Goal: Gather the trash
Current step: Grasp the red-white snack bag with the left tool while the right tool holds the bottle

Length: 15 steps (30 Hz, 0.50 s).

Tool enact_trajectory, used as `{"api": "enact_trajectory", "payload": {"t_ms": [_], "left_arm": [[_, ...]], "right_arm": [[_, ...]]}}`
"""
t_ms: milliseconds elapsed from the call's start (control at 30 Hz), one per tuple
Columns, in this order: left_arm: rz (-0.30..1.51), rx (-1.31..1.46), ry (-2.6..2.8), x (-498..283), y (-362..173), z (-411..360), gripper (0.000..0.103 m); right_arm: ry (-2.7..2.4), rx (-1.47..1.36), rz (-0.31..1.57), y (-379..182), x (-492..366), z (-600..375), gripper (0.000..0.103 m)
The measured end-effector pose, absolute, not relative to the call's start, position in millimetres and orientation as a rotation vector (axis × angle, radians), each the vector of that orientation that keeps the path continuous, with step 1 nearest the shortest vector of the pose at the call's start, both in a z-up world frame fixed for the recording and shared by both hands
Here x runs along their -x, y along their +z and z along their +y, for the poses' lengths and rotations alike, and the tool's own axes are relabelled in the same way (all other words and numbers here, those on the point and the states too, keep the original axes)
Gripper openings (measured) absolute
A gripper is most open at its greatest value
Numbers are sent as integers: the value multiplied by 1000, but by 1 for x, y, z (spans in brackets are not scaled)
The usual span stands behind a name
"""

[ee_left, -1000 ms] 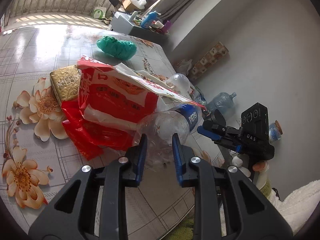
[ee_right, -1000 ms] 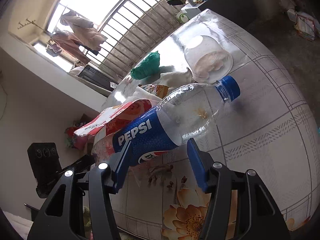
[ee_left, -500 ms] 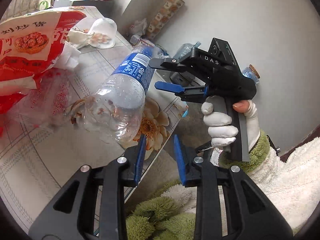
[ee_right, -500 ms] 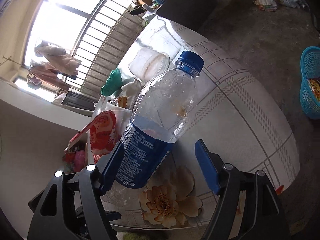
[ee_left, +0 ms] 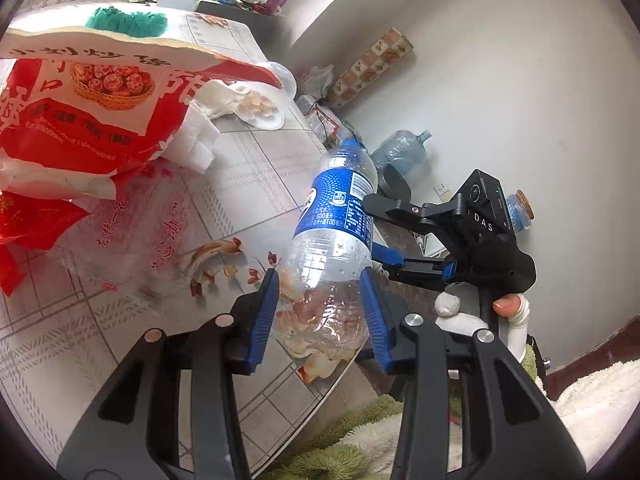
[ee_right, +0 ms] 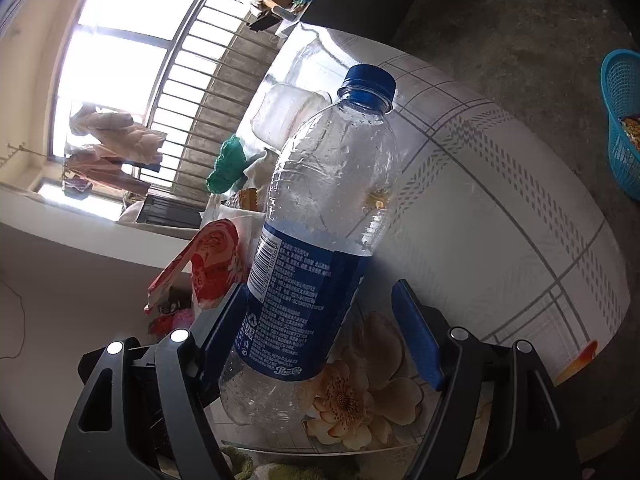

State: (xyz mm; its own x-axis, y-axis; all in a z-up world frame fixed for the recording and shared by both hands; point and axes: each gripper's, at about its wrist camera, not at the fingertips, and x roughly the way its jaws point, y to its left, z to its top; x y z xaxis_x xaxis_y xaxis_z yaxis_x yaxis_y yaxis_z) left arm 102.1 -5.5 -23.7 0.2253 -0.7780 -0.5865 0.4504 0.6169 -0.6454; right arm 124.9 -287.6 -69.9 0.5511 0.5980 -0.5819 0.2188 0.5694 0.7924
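Note:
A clear Pepsi bottle (ee_left: 340, 208) with a blue label and cap stands tilted near the table's front edge, also in the right wrist view (ee_right: 320, 200). My left gripper (ee_left: 318, 276) has its jaws opening. The bottle's crumpled base sits between the blue pads, which are close to its sides without clearly pressing. My right gripper (ee_right: 320, 286) is open around the label. Its left finger (ee_right: 228, 320) touches the bottle and its right finger (ee_right: 416, 336) stands apart. The left wrist view shows the right gripper (ee_left: 371, 224), held by a gloved hand (ee_left: 460, 320).
On the flowered table (ee_left: 248, 184) lie a red snack bag (ee_left: 92, 112), white tissue (ee_left: 212, 100), a clear plastic lid (ee_left: 264, 108) with crumbs and a green bag (ee_left: 128, 22). A blue basket (ee_right: 624, 120) stands on the floor. A water jug (ee_left: 400, 148) sits by the wall.
The bottle went from lying on the table to tilted upright at the front edge. My left gripper swung right from the red bag and widened around its base. The right jaws widened.

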Motion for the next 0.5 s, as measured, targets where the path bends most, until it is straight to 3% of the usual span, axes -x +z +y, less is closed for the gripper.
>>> {"api": "enact_trajectory", "payload": {"t_ms": [133,233,400,467,500], "left_arm": [[1071,363,-961,-89,-31,-28,38],[1069,326,-976,-81,-29,-37,38],[975,355,-886,-84,-7,-4,40],[932,426,-805,-95,3,16,48],[909,477,-756,-102,8,28,60]], "right_arm": [[282,-934,1006,-70,-126,-287,73],[282,-870,1020,-66,-126,-282,65],[288,-801,1025,-60,-124,-277,63],[289,-792,1025,-60,-125,-277,63],[291,-794,1023,-60,-125,-277,63]]}}
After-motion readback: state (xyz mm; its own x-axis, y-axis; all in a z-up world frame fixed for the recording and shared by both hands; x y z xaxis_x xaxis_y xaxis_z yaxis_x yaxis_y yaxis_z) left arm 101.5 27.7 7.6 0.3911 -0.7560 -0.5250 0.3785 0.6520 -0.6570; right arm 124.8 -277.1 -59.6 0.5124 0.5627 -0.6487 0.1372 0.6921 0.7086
